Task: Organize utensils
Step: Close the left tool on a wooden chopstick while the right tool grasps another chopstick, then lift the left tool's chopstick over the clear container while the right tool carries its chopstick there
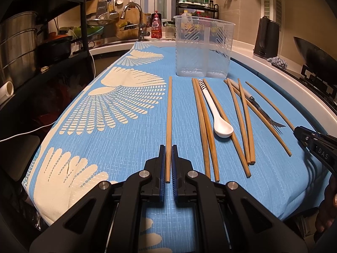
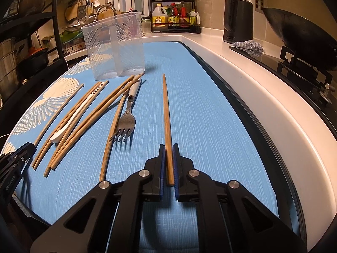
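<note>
The left hand-held gripper [image 1: 168, 164] and the right hand-held gripper [image 2: 168, 164] are each pinching one chopstick [image 1: 169, 113] [image 2: 167, 113] tight; "DAS" is showing on the right one, further lettering cut off.

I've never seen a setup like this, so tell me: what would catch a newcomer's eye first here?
Two black clamp-like tools: the left gripper and the right gripper each pinch one wooden chopstick lying on the blue patterned cloth. Between them sprawl more chopsticks, a white spoon and a fork. Behind stands a clear plastic utensil holder.
</note>
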{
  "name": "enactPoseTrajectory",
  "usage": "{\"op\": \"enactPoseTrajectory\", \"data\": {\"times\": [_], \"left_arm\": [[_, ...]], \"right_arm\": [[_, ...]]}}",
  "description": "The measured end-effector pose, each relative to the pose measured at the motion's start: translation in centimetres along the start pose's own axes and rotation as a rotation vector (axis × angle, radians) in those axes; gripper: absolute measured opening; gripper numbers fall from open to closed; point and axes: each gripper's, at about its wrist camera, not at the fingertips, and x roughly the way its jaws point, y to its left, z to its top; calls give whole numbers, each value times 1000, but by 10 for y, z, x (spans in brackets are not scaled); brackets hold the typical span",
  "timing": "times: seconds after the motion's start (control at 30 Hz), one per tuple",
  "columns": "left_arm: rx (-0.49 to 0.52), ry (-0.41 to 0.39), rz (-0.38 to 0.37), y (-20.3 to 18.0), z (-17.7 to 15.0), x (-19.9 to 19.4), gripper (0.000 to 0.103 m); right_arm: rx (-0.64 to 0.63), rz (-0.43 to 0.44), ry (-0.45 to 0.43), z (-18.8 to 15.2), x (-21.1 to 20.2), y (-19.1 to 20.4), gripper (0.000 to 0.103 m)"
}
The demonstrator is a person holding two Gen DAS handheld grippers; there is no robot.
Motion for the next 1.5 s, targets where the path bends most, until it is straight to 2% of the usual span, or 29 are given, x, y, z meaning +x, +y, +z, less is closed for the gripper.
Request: {"op": "enactPoseTrajectory", "data": {"times": [0.1, 0.3, 0.77, 1.13, 1.3, 1.5], "left_arm": [[1, -1, -4, 0, 1, 0, 5], [-7, -17, -23, 2, 5, -5, 5], [39, -170, -20, 1, 17, -43, 5], [36, -225, -30, 1, 28, -66, 5], [38, -240, -45, 2, 43, -76, 5], [-12, -240, -79, 12, 70, -83, 5]], "right_arm": [[13, 11, 9, 2, -1, -2, 7], [11, 8, -31, 11, -17, -3, 7], [-43, -3, -141, 32, -61, 3, 7], [-82, -8, -216, 48, -93, 7, 7], [-82, -2, -236, 61, -104, 5, 7], [-55, 3, -273, 81, -117, 0, 6]]}}
